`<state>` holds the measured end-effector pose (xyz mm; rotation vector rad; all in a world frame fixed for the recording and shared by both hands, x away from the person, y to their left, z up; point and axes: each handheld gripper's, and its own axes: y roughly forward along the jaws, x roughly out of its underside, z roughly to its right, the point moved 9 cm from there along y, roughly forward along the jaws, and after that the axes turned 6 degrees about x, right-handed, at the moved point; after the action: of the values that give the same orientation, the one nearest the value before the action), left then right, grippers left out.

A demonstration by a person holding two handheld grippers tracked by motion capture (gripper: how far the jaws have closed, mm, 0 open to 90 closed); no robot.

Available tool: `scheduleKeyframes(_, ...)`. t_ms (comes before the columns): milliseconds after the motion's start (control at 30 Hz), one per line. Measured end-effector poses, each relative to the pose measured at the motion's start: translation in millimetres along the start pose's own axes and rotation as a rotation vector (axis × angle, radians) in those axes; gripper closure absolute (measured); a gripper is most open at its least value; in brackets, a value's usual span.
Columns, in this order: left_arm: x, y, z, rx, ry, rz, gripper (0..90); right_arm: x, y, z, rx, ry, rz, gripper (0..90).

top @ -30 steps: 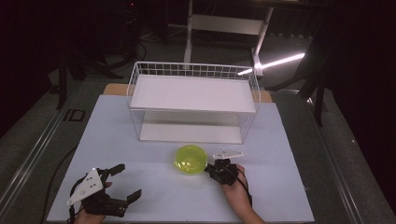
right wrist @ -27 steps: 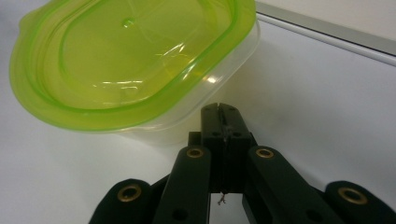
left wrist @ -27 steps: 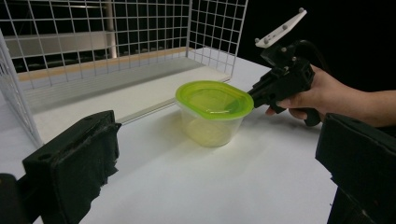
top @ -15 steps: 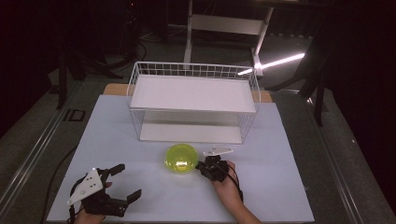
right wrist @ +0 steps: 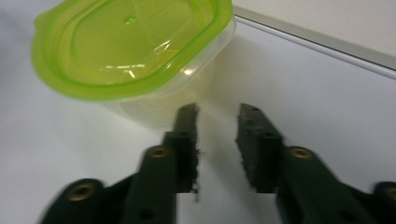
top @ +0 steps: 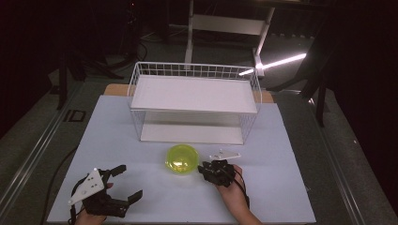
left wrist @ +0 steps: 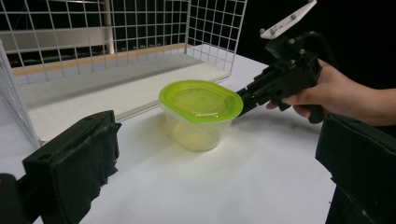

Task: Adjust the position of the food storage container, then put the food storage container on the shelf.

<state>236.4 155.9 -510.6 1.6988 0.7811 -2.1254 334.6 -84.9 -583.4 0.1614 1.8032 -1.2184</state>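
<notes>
Beside the lime-lidded plastic container [right wrist: 135, 56], the right tongs [right wrist: 217, 116] stand slightly apart, gripping nothing, their tips just short of its clear wall. The left tongs [top: 124, 183] rest wide apart near the counter's [top: 281, 187] front edge. The container sits on the counter before the white wire rack [top: 195, 101]. It looks light, thin-walled and slippery, so the stiffer lid rim seems the best hold. The left gripper view reveals its depth and empty-looking interior, which the high view flattens.

A dim lab: lit white table [top: 117, 140] (dark surroundings), floor cables [top: 51, 180].
</notes>
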Motion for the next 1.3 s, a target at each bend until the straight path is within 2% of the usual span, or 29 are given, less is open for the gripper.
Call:
scheduleKeyframes(100,0.5,0.4,1.1,0.004,0.002,-0.003,0.3,2.0,-9.1,2.3,0.006,-0.011,0.012,56.4)
scheduleKeyframes(167,-0.2,-0.1,1.8,0.007,-0.005,0.002,0.3,2.5,-15.6,2.8,0.002,-0.001,0.026,49.4)
scheduleKeyframes(200,-0.2,-0.1,1.8,0.007,-0.005,0.002,0.3,2.5,-15.6,2.8,0.002,-0.001,0.026,49.4)
scheduleKeyframes(233,-0.3,-0.4,2.0,0.007,-0.006,0.002,0.3,2.6,-21.3,2.3,-0.006,-0.006,0.036,41.4)
scheduleKeyframes(300,-0.6,-0.8,2.1,0.006,-0.008,0.005,0.3,2.0,-27.2,1.3,-0.010,-0.016,0.050,35.1)
scheduleKeyframes(333,-0.4,-0.6,2.0,0.008,-0.008,0.004,0.3,2.1,-30.4,-0.5,-0.028,-0.018,0.052,28.2)
scheduleKeyframes(433,-0.2,1.5,2.3,0.010,-0.011,-0.014,0.3,2.1,-40.1,-5.4,-0.068,-0.019,0.070,18.8)
scheduleKeyframes(533,-0.1,2.6,2.8,0.002,-0.023,-0.030,0.3,1.1,-46.9,-8.5,-0.089,-0.022,0.094,16.8)
scheduleKeyframes(567,0.2,3.9,4.9,0.021,-0.029,-0.046,0.3,-0.6,-51.0,-9.0,-0.089,-0.021,0.111,15.4)
scheduleKeyframes(700,0.6,8.3,5.3,0.041,0.001,-0.076,0.3,-4.7,-55.8,-9.4,-0.096,-0.039,0.137,14.9)
scheduleKeyframes(767,-0.7,11.4,5.3,0.075,-0.021,-0.080,0.3,-8.1,-58.0,-9.7,-0.103,-0.041,0.149,16.3)
scheduleKeyframes(833,-1.7,13.6,7.6,0.125,-0.063,-0.113,0.4,-13.8,-61.3,-10.8,-0.115,-0.042,0.174,17.4)
scheduleKeyframes(900,-2.7,15.7,9.0,0.157,-0.079,-0.140,0.4,-15.8,-61.8,-10.4,-0.108,-0.050,0.179,17.5)
scheduleKeyframes(1000,-5.5,21.1,4.6,0.152,-0.063,-0.165,0.4,-21.7,-62.0,-7.5,-0.097,-0.066,0.184,17.6)
scheduleKeyframes(1067,-10.3,25.0,0.2,0.162,-0.083,-0.153,0.4,-24.6,-60.8,-4.4,-0.072,-0.078,0.183,18.5)
scheduleKeyframes(1133,-15.8,29.1,-4.2,0.158,-0.083,-0.143,0.4,-27.6,-60.1,-3.6,-0.075,-0.082,0.189,20.7)
scheduleKeyframes(1233,-22.2,35.6,-9.9,0.157,-0.104,-0.127,0.4,-32.4,-58.7,-3.1,-0.086,-0.072,0.201,20.7)
scheduleKeyframes(1267,-23.6,37.8,-11.4,0.158,-0.111,-0.126,0.4,-34.2,-56.0,-1.5,-0.065,-0.082,0.193,20.7)
scheduleKeyframes(1300,-24.2,40.3,-13.0,0.160,-0.117,-0.133,0.4,-34.2,-56.0,-1.5,-0.065,-0.082,0.193,20.7)
